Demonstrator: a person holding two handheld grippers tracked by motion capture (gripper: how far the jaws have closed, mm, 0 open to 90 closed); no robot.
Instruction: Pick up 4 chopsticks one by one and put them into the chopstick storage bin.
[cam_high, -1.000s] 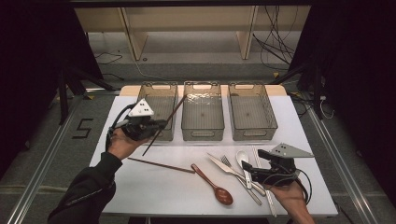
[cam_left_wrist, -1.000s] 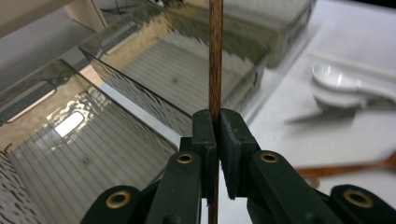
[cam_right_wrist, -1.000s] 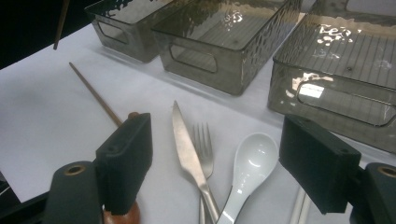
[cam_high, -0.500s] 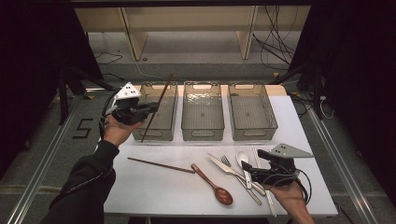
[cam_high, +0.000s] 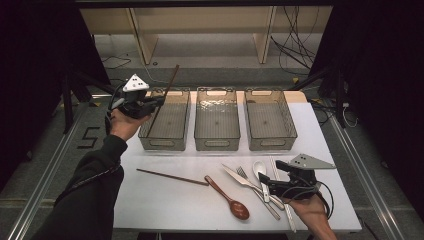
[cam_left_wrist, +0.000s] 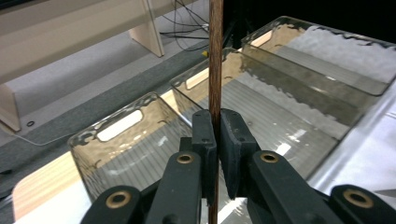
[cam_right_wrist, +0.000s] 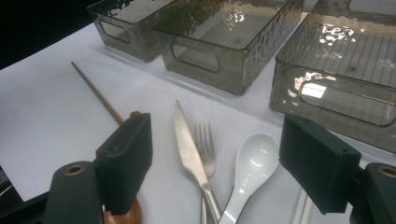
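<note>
My left tongs (cam_left_wrist: 215, 140) pinch a slim, dark wooden chopstick (cam_left_wrist: 215, 56), tilted over the leftmost ribbed clear bin (cam_high: 167, 142). Right tongs (cam_right_wrist: 215, 172) spread above the cutlery.

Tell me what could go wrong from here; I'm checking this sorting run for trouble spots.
1. The left gripper pinches the chopstick near its lower part, so the long upper end could swing or slip.
2. The chopstick is tilted above the left bin; dropped like this, it may lean over the rim.
3. The right gripper stands open over the knife, fork and white spoon, which lie close together, so it might grab several.
</note>
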